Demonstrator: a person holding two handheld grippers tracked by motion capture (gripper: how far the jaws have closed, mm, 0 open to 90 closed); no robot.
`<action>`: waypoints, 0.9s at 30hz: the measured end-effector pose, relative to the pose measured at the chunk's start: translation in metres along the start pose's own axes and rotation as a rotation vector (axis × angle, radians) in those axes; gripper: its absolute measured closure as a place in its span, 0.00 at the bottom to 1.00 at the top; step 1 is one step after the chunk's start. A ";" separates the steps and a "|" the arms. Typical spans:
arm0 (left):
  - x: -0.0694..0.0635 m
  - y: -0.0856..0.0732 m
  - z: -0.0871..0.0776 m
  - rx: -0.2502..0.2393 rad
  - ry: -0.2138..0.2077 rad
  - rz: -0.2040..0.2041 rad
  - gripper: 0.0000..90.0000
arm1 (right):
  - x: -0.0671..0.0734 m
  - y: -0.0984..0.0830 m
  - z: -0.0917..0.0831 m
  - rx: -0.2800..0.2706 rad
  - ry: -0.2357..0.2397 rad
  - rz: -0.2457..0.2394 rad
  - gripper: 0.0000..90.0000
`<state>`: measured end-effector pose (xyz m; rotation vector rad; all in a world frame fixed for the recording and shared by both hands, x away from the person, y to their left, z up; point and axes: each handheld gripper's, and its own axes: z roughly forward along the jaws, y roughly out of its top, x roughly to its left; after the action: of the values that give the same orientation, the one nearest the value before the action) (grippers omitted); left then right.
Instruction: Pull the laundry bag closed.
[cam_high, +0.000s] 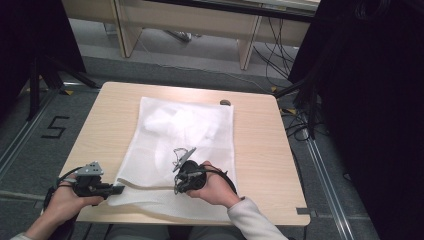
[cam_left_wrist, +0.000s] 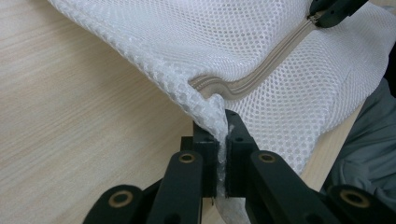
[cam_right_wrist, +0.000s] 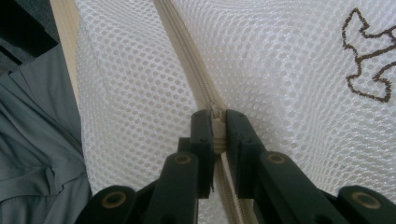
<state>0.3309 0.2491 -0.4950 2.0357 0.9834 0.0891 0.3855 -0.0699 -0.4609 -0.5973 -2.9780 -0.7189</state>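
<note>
A white mesh laundry bag (cam_high: 185, 145) lies flat on the wooden table (cam_high: 260, 145), with a beige zipper (cam_left_wrist: 261, 70) along its near edge. At the bag's near left corner my left gripper (cam_high: 120, 189) is shut on the bunched mesh; in the left gripper view the jaws (cam_left_wrist: 222, 122) pinch the fabric just below the zipper's end. My right gripper (cam_high: 176, 190) sits farther along that edge. In its own view the right gripper (cam_right_wrist: 217, 119) is shut on the zipper pull (cam_right_wrist: 216, 113). A brown stitched mark (cam_right_wrist: 369, 70) is on the mesh beside it.
Something white and lumpy (cam_high: 175, 122) shows inside the bag's far half. A small dark object (cam_high: 225, 102) lies by the table's far edge. The person's grey trousers (cam_right_wrist: 37, 154) are just below the near table edge. Wooden furniture legs (cam_high: 247, 47) and cables stand beyond.
</note>
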 end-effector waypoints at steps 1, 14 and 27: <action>0.000 0.000 0.000 0.000 0.002 0.001 0.95 | 0.000 0.000 0.000 0.000 -0.001 0.005 0.92; 0.000 0.000 0.000 0.000 0.003 0.003 0.95 | -0.003 -0.003 -0.002 0.006 -0.018 0.000 0.92; 0.000 -0.001 0.000 -0.014 0.010 0.000 0.95 | -0.005 -0.008 -0.007 0.001 -0.009 0.018 0.92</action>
<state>0.3306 0.2492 -0.4953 2.0249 0.9860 0.1058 0.3867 -0.0817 -0.4592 -0.6278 -2.9769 -0.7157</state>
